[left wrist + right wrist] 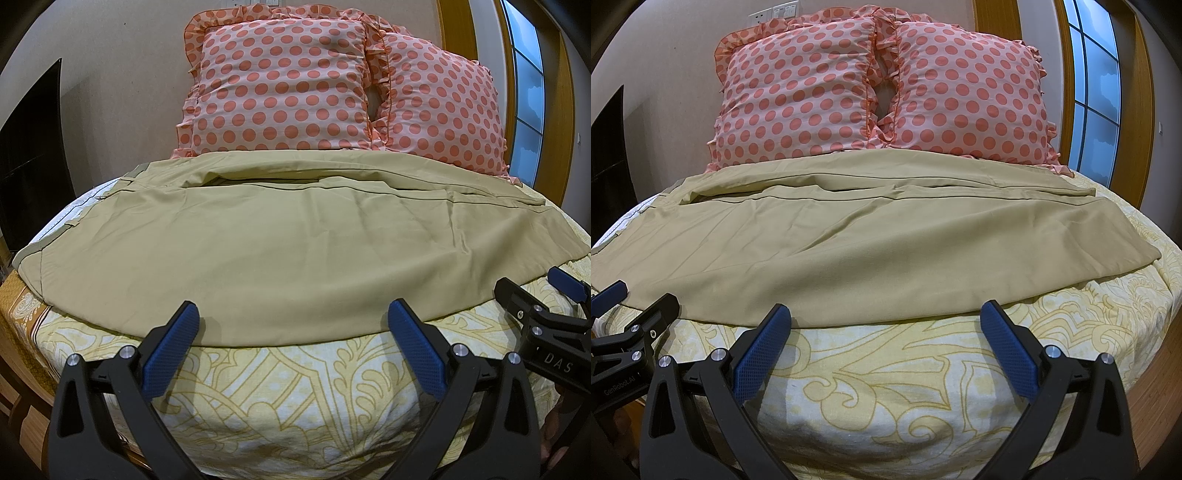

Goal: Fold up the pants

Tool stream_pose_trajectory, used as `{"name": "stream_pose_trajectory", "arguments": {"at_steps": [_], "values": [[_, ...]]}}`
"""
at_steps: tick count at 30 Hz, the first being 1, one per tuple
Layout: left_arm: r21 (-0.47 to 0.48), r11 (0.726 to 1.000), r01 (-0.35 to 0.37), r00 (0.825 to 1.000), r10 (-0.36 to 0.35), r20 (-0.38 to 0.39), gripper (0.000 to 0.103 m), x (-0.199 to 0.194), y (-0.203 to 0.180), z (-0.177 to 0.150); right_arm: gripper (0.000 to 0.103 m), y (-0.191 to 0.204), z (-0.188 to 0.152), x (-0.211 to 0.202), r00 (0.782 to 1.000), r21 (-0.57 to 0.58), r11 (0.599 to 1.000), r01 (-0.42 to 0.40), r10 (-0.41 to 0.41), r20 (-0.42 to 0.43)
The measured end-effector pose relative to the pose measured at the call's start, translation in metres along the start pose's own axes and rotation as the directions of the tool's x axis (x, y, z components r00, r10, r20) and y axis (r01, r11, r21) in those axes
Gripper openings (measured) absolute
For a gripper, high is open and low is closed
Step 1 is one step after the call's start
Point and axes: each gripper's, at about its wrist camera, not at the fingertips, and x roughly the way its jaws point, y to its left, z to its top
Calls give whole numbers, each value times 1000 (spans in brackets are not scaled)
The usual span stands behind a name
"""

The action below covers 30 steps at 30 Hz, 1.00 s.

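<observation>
Tan pants [280, 236] lie flat across the bed, waistband at the left, leg ends at the right, one leg laid over the other; they also show in the right wrist view [849, 243]. My left gripper [293, 314] is open and empty, its blue pads just at the near edge of the pants. My right gripper [886, 314] is open and empty at the same near edge, further right. The right gripper shows at the right of the left wrist view [532, 295], and the left gripper at the left of the right wrist view [639, 299].
The bed has a yellow patterned sheet [295, 387]. Two pink polka-dot pillows [280, 85] [967, 96] stand behind the pants against the wall. A dark screen [33, 155] is at the left, a window [1097, 88] at the right.
</observation>
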Motion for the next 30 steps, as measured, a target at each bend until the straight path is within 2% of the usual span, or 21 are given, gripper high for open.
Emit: {"name": "stream_pose_trajectory", "arguments": {"at_steps": [16, 20, 23, 26, 29, 30], "values": [[0, 1000, 0, 1000, 0, 0, 101, 0, 0, 0, 102, 0, -2, -2, 1000, -10, 1000, -15, 15, 18], [-1, 1000, 23, 999, -23, -36, 101, -2, 5, 5, 102, -13, 12, -3, 997, -7, 998, -65, 65, -49], [-46, 999, 0, 1000, -1, -19, 101, -7, 23, 22, 102, -42, 45, -13, 997, 45, 996, -75, 75, -7], [-94, 995, -26, 999, 29, 29, 101, -12, 39, 46, 102, -82, 98, -5, 999, 95, 995, -4, 0, 38], [-137, 990, -44, 996, 53, 69, 101, -9, 45, 71, 102, -127, 153, 39, 996, 186, 979, 85, -86, -1], [-141, 989, -48, 995, 59, 74, 101, -6, 45, 78, 102, -144, 173, 64, 993, 228, 966, 121, -115, -41]]}}
